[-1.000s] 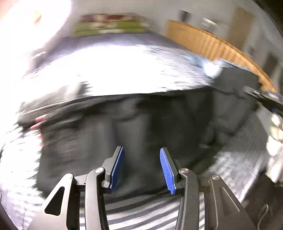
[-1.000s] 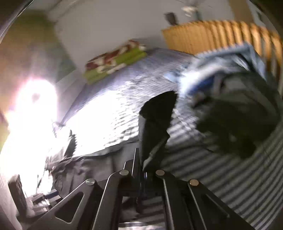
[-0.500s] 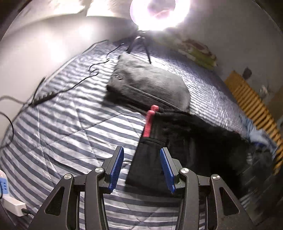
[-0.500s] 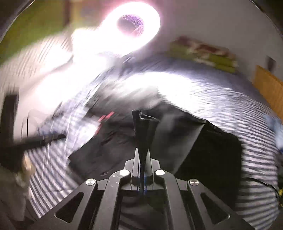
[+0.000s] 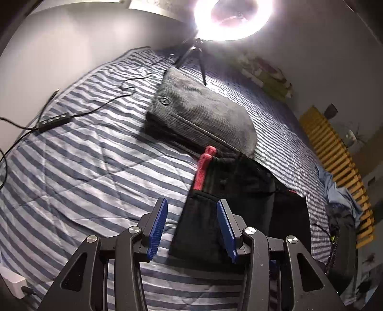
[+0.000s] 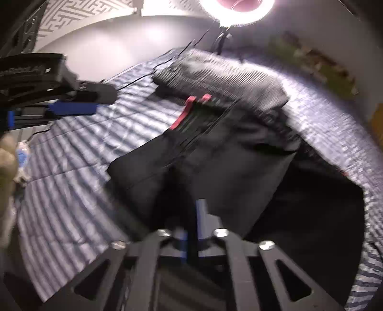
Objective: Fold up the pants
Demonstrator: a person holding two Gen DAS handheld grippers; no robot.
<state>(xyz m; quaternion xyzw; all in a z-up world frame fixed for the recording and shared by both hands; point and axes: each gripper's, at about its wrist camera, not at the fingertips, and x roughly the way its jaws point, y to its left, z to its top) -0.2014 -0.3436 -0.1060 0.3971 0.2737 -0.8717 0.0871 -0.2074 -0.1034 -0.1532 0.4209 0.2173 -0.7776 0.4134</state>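
Black pants (image 5: 239, 191) with a red side stripe (image 5: 203, 167) lie folded on the striped bed. My left gripper (image 5: 192, 201) hovers open above their near corner, and its blue pads touch no cloth. In the blurred right wrist view the same pants (image 6: 215, 155) spread out ahead of my right gripper (image 6: 195, 210). Its jaws are opening, with a narrow gap between the blue pads, and no cloth stands up between them. The left gripper's fingers (image 6: 95, 92) reach in from the left of that view.
Folded grey pants (image 5: 203, 112) lie just beyond the black ones. A ring light (image 5: 233, 19) on a tripod stands at the bed's far edge. A cable with a remote (image 5: 53, 120) crosses the bedspread at left. Loose clothes (image 5: 335, 191) are heaped at right by a yellow slatted rail (image 5: 335, 162).
Both grippers swung across the bed. The right one carried a pinched fold of black cloth over the pants; now that fold lies flat and its pads have parted. The left stayed open.
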